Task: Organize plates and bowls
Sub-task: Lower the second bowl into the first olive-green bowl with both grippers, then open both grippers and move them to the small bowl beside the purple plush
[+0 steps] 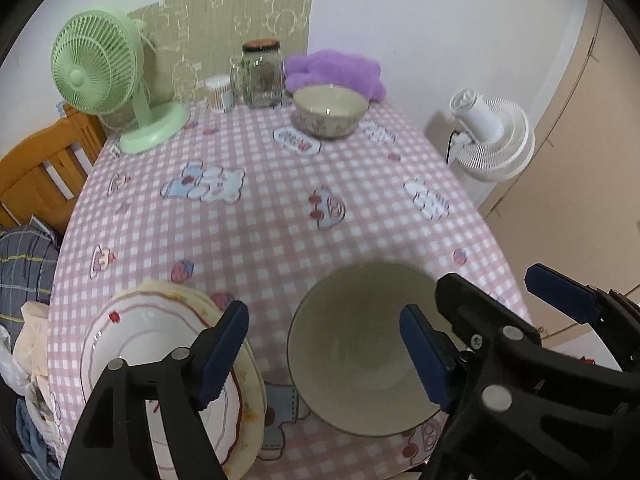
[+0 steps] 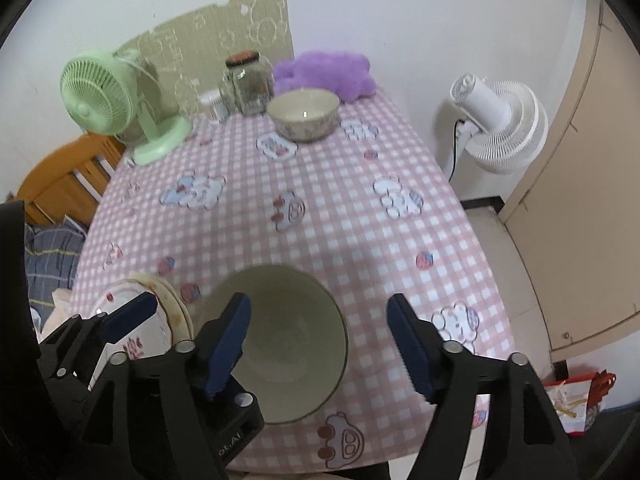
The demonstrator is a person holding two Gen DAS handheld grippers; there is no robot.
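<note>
A cream bowl (image 1: 352, 344) (image 2: 296, 340) stands near the front edge of the pink checked table (image 1: 260, 208) (image 2: 340, 208). Left of it lies a stack of white plates (image 1: 152, 340) (image 2: 170, 308) with red trim. A second, patterned bowl (image 1: 330, 110) (image 2: 304, 114) sits at the far side. My left gripper (image 1: 324, 354) is open, one finger over the plates' right edge and the other over the near bowl's inside. My right gripper (image 2: 320, 348) (image 1: 508, 300) is open too, its left finger over that bowl and its right finger beside it. Neither holds anything.
At the back stand a green desk fan (image 1: 100, 72) (image 2: 100, 92), a glass jar (image 1: 262, 74) (image 2: 246, 84), a small cup of swabs (image 1: 218, 92) and a purple plush (image 1: 336, 72) (image 2: 324, 74). A white floor fan (image 1: 492, 136) (image 2: 500, 124) stands off the right edge, wooden furniture (image 1: 40, 176) and clothes on the left.
</note>
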